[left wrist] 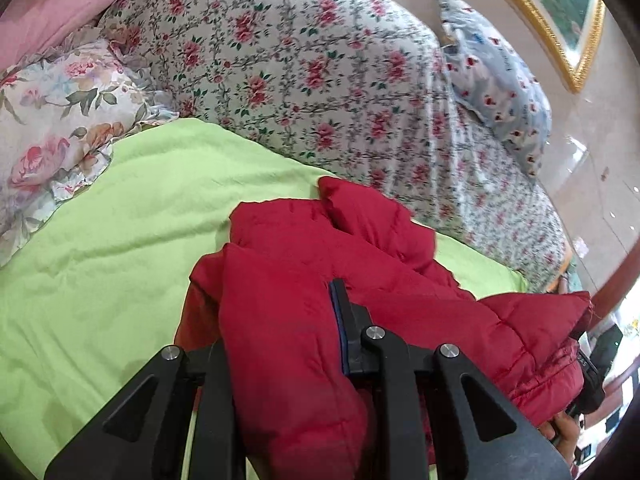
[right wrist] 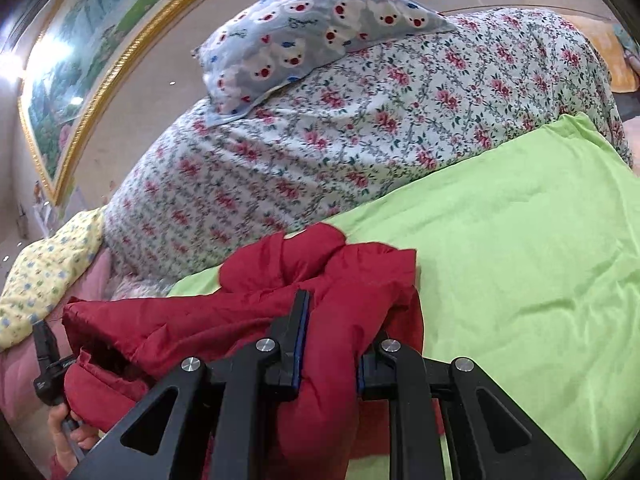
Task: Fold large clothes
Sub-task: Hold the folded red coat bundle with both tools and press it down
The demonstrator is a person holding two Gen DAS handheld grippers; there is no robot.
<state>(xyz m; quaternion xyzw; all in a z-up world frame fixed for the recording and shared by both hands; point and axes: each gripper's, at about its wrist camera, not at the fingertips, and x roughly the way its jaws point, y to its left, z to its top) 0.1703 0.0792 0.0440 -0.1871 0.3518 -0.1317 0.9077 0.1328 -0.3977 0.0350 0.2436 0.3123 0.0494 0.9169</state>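
Two grippers, left [left wrist: 280, 340] and right [right wrist: 332, 344], clamp our red puffer jacket [left wrist: 360, 264], lifting it above the green sheet [left wrist: 120, 220] for folding.

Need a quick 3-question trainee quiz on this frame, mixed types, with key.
1. True or false: both grippers are shut on the red jacket.
2. What does the jacket lie on? A) the green sheet B) a wooden floor C) a glass table
3. Fill in: the blue pillow sits on top of the ____ quilt.

Key:
1. True. The left gripper and the right gripper each pinch a fold of jacket between their fingers.
2. A
3. floral
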